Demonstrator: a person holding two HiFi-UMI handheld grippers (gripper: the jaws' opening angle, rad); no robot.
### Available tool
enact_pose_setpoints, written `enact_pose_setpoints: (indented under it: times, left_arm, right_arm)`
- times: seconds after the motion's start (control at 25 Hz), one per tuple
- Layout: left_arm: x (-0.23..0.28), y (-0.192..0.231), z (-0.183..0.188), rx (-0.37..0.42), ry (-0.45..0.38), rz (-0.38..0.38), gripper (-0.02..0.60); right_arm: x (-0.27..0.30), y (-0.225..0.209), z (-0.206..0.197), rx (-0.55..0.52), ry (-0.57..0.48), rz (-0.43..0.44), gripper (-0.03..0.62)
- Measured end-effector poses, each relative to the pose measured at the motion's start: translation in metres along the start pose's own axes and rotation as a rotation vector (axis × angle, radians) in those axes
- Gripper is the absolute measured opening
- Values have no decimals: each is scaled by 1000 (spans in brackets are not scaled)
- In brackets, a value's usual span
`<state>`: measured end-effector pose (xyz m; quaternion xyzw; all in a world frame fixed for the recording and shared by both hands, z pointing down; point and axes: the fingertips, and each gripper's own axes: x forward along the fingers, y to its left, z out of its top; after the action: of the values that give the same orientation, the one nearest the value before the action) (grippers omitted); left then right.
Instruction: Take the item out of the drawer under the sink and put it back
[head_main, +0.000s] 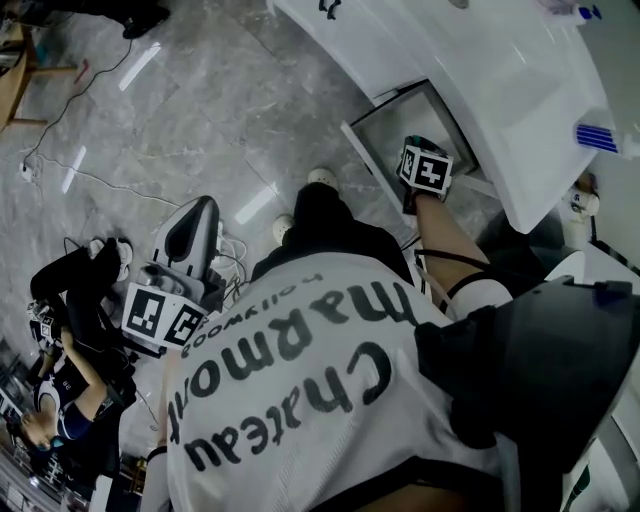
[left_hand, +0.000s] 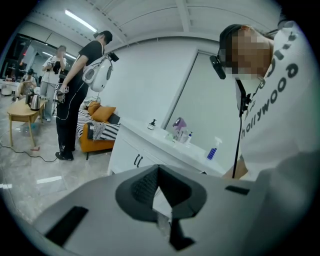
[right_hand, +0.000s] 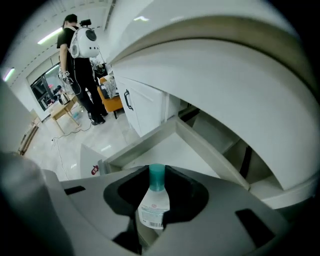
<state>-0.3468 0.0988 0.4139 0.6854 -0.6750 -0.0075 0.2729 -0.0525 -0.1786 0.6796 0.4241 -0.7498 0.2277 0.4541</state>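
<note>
In the right gripper view, a small white bottle (right_hand: 154, 207) with a teal cap stands between the jaws of my right gripper (right_hand: 156, 180), which is shut on it. Below it lies the open white drawer (right_hand: 165, 150), under the curved sink basin (right_hand: 225, 90). The head view shows the right gripper (head_main: 425, 168) over the drawer (head_main: 365, 150), with the bottle hidden beneath its marker cube. My left gripper (head_main: 203, 208) hangs off to the left over the floor. In its own view, the left gripper (left_hand: 159, 172) has its tips together and holds nothing.
Cables (head_main: 90, 175) trail over the marble floor. A person in black (head_main: 70, 330) crouches at the left. The left gripper view shows a standing person with a backpack (left_hand: 75, 95), an orange sofa (left_hand: 97, 132), a small wooden table (left_hand: 22, 112) and a spray bottle (left_hand: 212, 150) on the counter.
</note>
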Motion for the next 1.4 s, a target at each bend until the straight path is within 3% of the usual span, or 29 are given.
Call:
enact_pose_setpoints:
  times: [0.4, 0.8, 1.0, 1.4]
  left_arm:
    - [-20, -13, 5, 25, -55, -88, 8]
    - [-49, -18, 10, 54, -107, -135, 8]
    - [-61, -40, 12, 71, -129, -180, 8]
    - [-75, -78, -11, 77, -96, -278, 8]
  right_arm:
    - [-72, 21, 38, -56, -209, 15, 101]
    - [-157, 31, 70, -47, -422, 15, 101]
    - [-204, 38, 74, -63, -511, 26, 101]
    - [-315, 52, 74, -17, -705, 71, 101]
